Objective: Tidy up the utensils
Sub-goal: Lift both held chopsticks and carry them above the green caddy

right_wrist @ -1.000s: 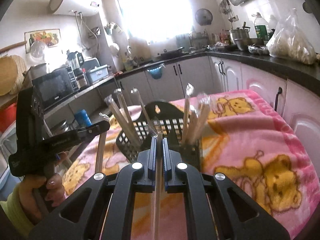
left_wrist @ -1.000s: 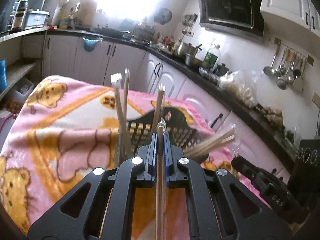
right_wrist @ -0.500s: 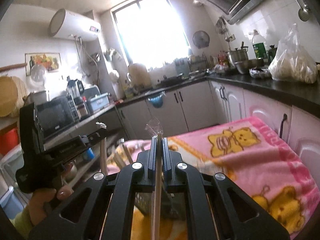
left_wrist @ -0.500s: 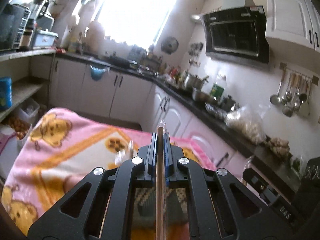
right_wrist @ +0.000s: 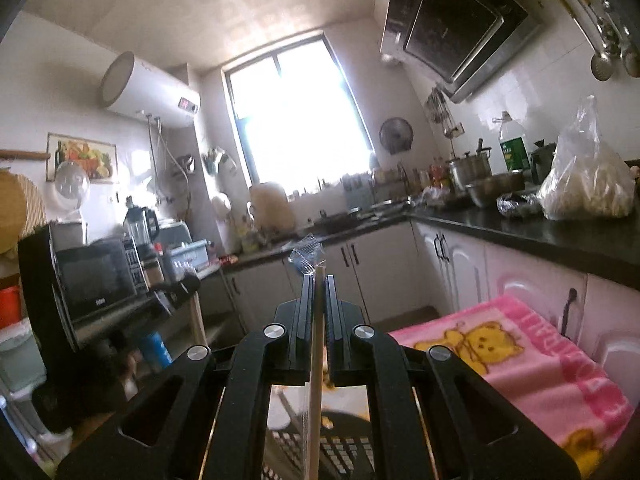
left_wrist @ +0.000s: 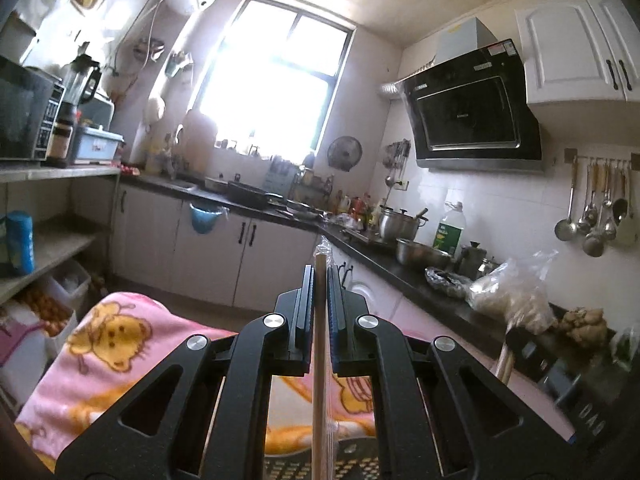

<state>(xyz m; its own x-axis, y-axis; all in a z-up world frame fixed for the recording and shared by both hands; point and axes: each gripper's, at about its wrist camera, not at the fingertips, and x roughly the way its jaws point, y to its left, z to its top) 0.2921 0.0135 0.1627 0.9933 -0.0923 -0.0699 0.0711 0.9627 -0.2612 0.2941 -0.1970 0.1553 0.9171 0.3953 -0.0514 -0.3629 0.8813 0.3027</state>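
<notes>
Over the blanket: both grippers are pointing up and out across the kitchen, well above the surface.
Left gripper [left_wrist: 320,276]: its jaws are pinching a wrapped chopstick [left_wrist: 319,344] that is running straight along the fingers, its tip sticking out past them.
Right gripper [right_wrist: 318,284]: its jaws are closing on a second chopstick [right_wrist: 316,360], a bit of clear wrapper [right_wrist: 306,254] crumpling at the tip.
Basket [left_wrist: 352,458]: a black slotted one is sitting on the blanket, showing only at the bottom edge of both views, beneath the fingers.
Surface: a pink blanket [left_wrist: 108,344] with yellow bears is covering the tabletop and draping over its edges; the far left corner is showing in the left view, the right edge in the right view.
Room, far wall: a bright window [left_wrist: 272,92] is glaring above a dark counter [left_wrist: 256,200] crowded with pans and bottles; white cabinets are running beneath it.
Room, right side: a black hood [left_wrist: 472,116] is hanging over pots, an oil bottle and a plastic bag [right_wrist: 588,176]; ladles [left_wrist: 592,216] are hanging from a rail.
Room, left side: a microwave [right_wrist: 96,280] and a blender are standing on a shelf, with a white water heater [right_wrist: 148,92] mounted high above.
</notes>
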